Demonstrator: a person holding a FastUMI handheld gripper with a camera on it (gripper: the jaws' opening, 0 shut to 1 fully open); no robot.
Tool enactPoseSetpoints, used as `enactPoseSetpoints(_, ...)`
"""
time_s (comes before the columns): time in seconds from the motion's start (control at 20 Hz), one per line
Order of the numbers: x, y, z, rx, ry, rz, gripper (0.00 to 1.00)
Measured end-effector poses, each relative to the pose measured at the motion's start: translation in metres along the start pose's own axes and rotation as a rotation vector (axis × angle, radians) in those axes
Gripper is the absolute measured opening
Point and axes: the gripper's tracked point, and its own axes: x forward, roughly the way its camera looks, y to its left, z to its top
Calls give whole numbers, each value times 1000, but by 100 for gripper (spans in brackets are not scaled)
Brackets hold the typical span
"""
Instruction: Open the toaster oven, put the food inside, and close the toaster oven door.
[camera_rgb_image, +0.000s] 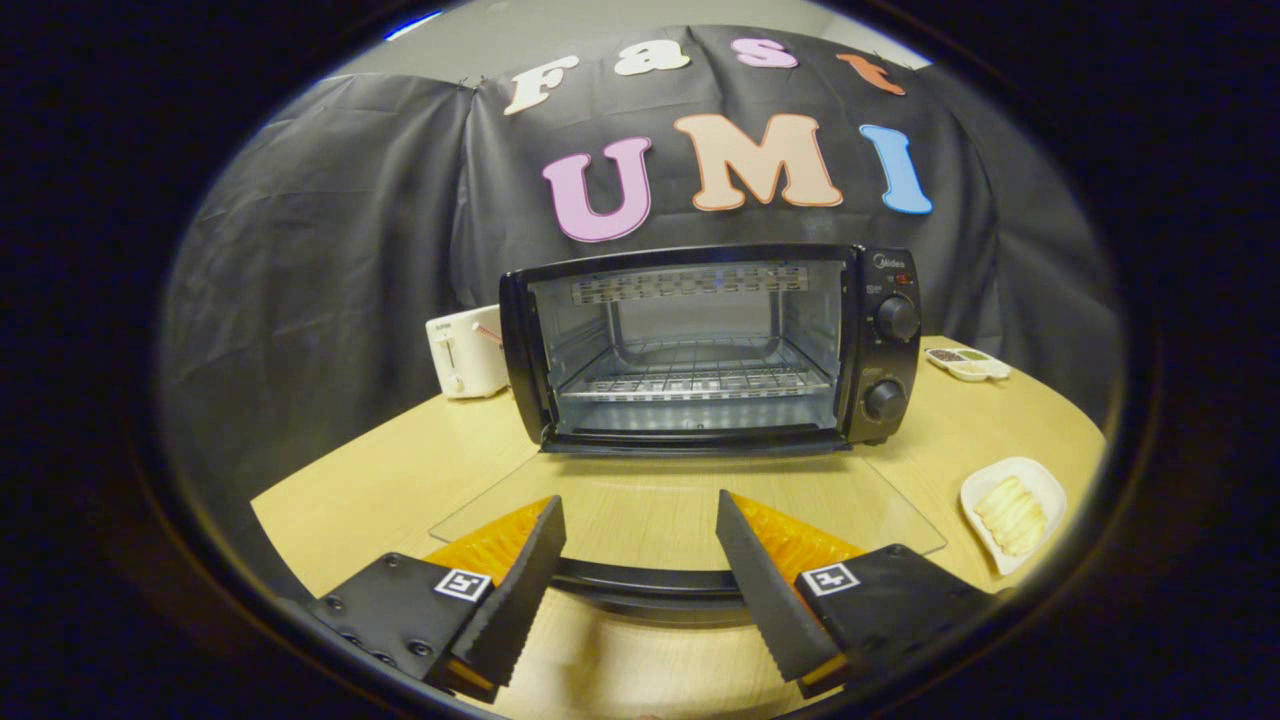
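**Toaster oven open, food waiting on its plate**

Toaster oven (710, 345) stands on the wooden table (400, 480), its glass door (690, 520) folded down flat toward the gripper (640, 560). The fingers are spread apart, holding nothing, with the door handle (640, 585) between them. Food (1012, 514) lies on a white plate (1040, 480) beside the door. A white toaster (465, 352) sits beside the oven.

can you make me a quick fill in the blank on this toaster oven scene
1. The toaster oven door is folded ____.
2. The wire rack inside holds ____ food.
3. The tool has its fingers ____, the door handle between them.
4. The food lies on a white ____ beside the open door.

Missing words: down; no; open; plate
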Motion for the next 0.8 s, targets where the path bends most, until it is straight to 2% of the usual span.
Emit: enactPoseSetpoints(0.8, 4, 1, -11, -30, 71, -3, 97)
